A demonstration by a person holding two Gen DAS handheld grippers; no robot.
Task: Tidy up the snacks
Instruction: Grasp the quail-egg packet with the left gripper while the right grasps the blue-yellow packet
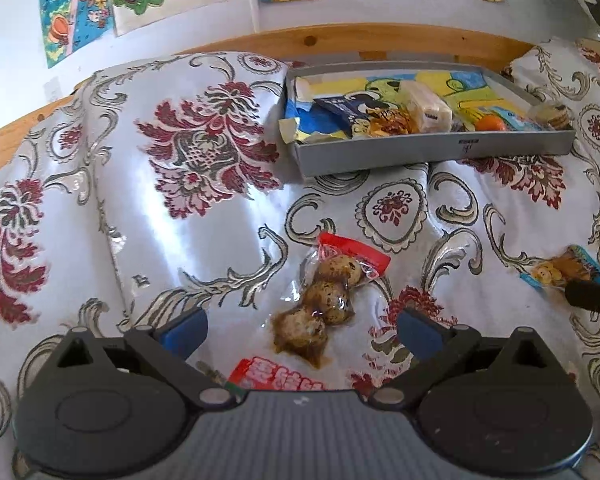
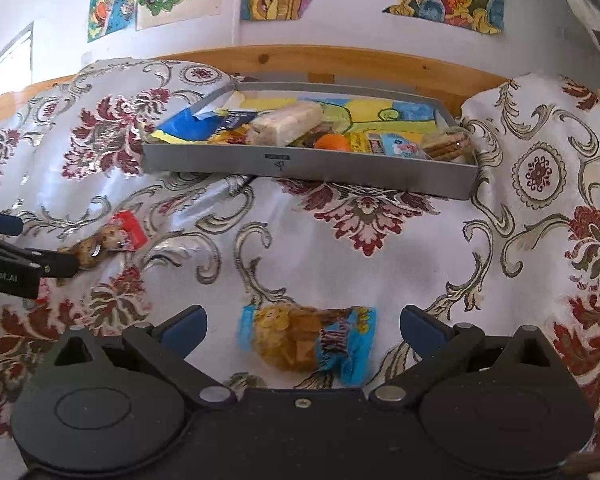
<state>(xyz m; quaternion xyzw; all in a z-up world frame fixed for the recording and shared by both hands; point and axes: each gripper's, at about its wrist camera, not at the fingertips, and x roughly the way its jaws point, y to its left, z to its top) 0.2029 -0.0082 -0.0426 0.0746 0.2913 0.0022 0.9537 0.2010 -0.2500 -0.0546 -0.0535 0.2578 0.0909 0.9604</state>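
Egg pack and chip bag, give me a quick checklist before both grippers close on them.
1. Left gripper open: ok.
2. Egg pack between its fingers: ok, lying diagonal.
3. Right gripper open: ok.
4. Chip bag between its fingers: ok.
5. Free space in the tray: ok, back half bare.
6. Fingers low enough to grip: cannot tell.

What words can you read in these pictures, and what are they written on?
"nRobot.AI", cut off at the picture's edge: on the left gripper, seen from the right wrist view.
Red packet under the left gripper: white characters, too blurred to read.
Blue snack bag: lettering too blurred.
Small dark label on the grey tray: too small.
Packets in the tray: print too small.
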